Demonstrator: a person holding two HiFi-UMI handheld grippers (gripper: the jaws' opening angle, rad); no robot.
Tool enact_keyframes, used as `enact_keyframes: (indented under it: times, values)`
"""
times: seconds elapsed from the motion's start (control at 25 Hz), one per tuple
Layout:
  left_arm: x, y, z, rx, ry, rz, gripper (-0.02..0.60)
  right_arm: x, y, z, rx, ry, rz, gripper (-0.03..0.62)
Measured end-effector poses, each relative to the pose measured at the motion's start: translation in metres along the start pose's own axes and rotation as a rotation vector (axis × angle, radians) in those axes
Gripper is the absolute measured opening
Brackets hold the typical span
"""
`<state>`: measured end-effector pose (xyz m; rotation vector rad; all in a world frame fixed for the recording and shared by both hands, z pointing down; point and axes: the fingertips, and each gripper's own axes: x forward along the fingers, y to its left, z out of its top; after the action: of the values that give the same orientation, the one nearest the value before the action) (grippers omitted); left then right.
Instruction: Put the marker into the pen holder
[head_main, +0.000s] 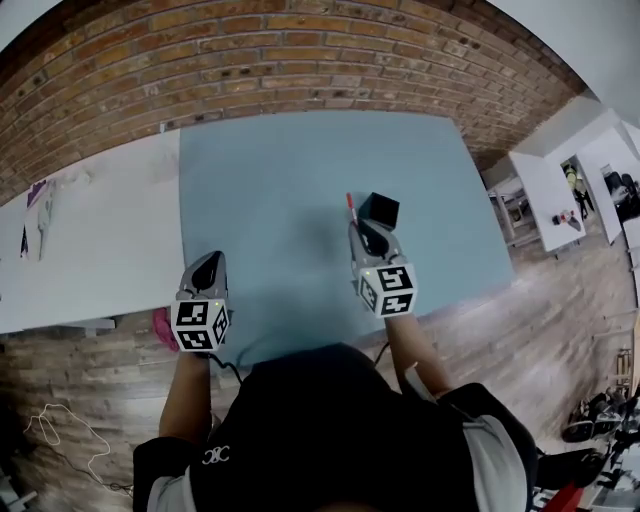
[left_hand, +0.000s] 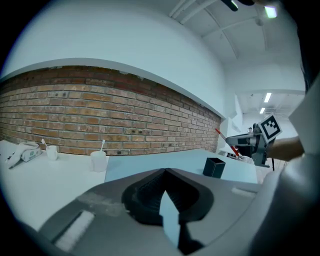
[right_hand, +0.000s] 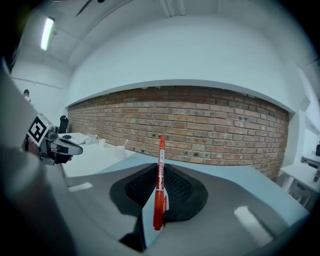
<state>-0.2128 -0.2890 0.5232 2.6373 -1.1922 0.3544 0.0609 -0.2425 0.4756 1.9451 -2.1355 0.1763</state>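
At lower left of the head view, the left gripper (head_main: 207, 262) has its jaws together, empty; farther up, the right gripper (head_main: 365, 232) pinches a slim red marker (head_main: 351, 207) just beside the black square pen holder (head_main: 379, 211) on a pale blue mat (head_main: 280, 170).

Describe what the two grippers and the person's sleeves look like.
Both the left gripper and right gripper have grey shells with black ribbed pads, and each carries a white cube of black square markers. A thin dark cable trails from each. The person wears a black top with pale grey short sleeves.
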Motion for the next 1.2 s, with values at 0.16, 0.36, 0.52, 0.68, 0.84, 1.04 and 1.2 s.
enact_keyframes:
  times: [0.16, 0.36, 0.52, 0.68, 0.84, 1.04, 1.2]
  values:
    - [0.011, 0.001, 0.005, -0.006, -0.005, -0.030, 0.006, -0.016, -0.030, -0.007, 0.008, 0.016, -0.093, 0.049]
    - [0.020, -0.003, 0.009, 0.008, -0.011, -0.091, 0.006, -0.030, -0.048, -0.012, 0.009, 0.027, -0.204, 0.049]
    - [0.025, -0.004, 0.002, 0.011, 0.004, -0.139, 0.006, -0.041, -0.043, -0.016, 0.005, 0.049, -0.240, 0.049]
    - [0.029, -0.011, -0.003, 0.014, 0.012, -0.189, 0.006, -0.053, -0.035, -0.021, -0.027, 0.075, -0.273, 0.049]
    - [0.031, -0.016, -0.017, 0.032, 0.032, -0.226, 0.006, -0.063, -0.033, -0.028, -0.038, 0.100, -0.300, 0.049]
    - [0.032, -0.017, -0.026, -0.018, 0.044, -0.241, 0.008, -0.066, -0.039, -0.026, -0.034, 0.116, -0.312, 0.049]
    - [0.037, -0.015, -0.027, -0.043, 0.045, -0.247, 0.006, -0.063, -0.048, -0.021, -0.042, 0.112, -0.311, 0.049]
